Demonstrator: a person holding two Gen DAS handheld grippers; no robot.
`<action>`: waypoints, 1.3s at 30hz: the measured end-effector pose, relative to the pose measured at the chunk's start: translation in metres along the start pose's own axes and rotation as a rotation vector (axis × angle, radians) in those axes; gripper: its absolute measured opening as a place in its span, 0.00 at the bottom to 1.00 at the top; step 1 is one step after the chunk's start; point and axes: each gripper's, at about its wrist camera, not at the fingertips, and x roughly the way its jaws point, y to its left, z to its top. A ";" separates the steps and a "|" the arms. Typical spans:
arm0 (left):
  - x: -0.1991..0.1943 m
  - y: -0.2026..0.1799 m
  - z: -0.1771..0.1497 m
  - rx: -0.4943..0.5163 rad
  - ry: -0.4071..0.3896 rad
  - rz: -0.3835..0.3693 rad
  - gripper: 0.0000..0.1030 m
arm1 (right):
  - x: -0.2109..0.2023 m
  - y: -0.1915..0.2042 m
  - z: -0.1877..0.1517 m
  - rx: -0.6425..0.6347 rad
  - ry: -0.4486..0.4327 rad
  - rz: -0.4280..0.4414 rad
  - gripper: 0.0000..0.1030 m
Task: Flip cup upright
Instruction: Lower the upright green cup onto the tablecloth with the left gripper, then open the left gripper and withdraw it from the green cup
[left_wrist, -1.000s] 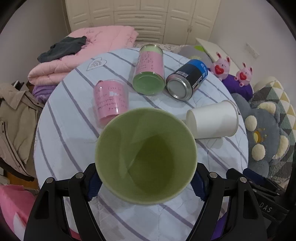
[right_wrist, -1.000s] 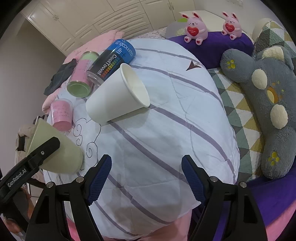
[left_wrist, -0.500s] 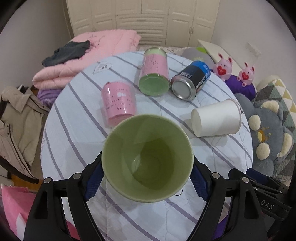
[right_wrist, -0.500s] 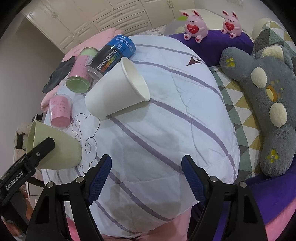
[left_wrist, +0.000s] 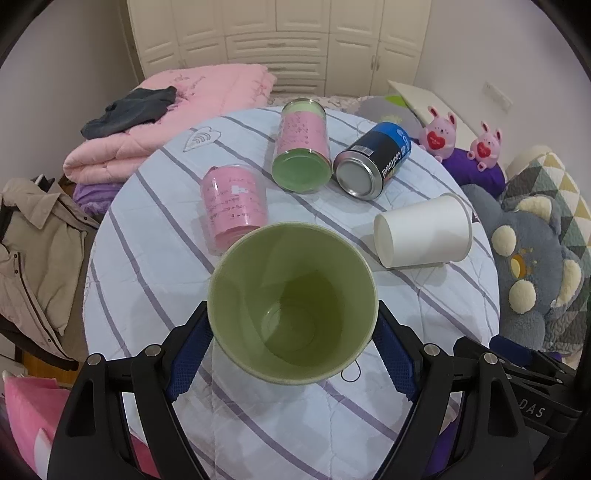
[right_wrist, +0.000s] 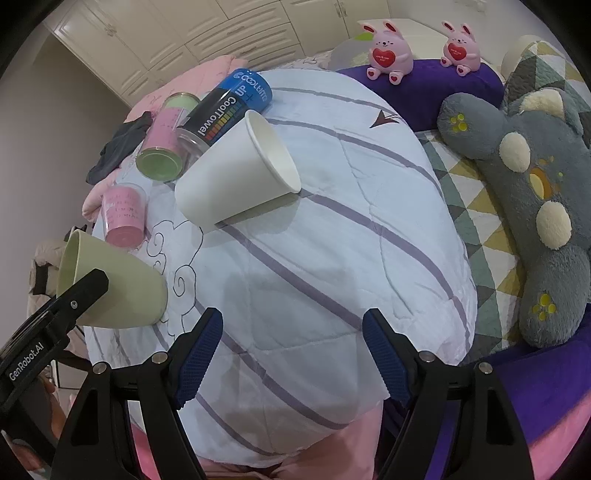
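— Green cup (left_wrist: 291, 306)? It sits in the lower middle of the left wrist view, clamped between the blue pads of the left gripper (left_wrist: 291, 347), mouth open toward the camera so you look straight down to its bottom.

— And from the other side?

— In the right wrist view the same cup (right_wrist: 110, 284) is at the left edge, tilted, its base low over the striped quilt (right_wrist: 314, 240); whether it touches the cloth I cannot tell. A black finger (right_wrist: 77, 299) of the left gripper lies across its wall.

— What is the right gripper doing?

— The right gripper (right_wrist: 291, 347) is spread wide at the bottom of its own frame, nothing between its pads, only quilt.

— What else lies on the quilt?

— A white paper cup (right_wrist: 236, 173) on its side, upper left of centre in the right wrist view, its rim pointing right. Just behind it lies a black and blue can (right_wrist: 225, 107), and beside that a pink and green canister (right_wrist: 166, 140), both on their sides. A small pink tub (right_wrist: 123, 214) rests near the green cup's rim.

— And around it?

— A grey plush toy (right_wrist: 535, 206) along the right edge, two pink bunnies (right_wrist: 386, 48) on a purple cushion (right_wrist: 428, 85) at the top, and a folded pink blanket (left_wrist: 166, 122) in the upper left of the left wrist view.
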 end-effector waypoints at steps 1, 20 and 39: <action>-0.001 0.000 -0.001 0.000 -0.003 0.003 0.82 | -0.001 0.000 -0.001 0.001 -0.002 0.000 0.77; -0.039 0.015 -0.037 0.014 -0.065 -0.017 0.82 | -0.042 0.016 -0.042 -0.018 -0.088 -0.015 0.77; -0.056 0.053 -0.078 0.031 -0.300 0.040 0.90 | -0.057 0.056 -0.089 -0.091 -0.258 -0.020 0.77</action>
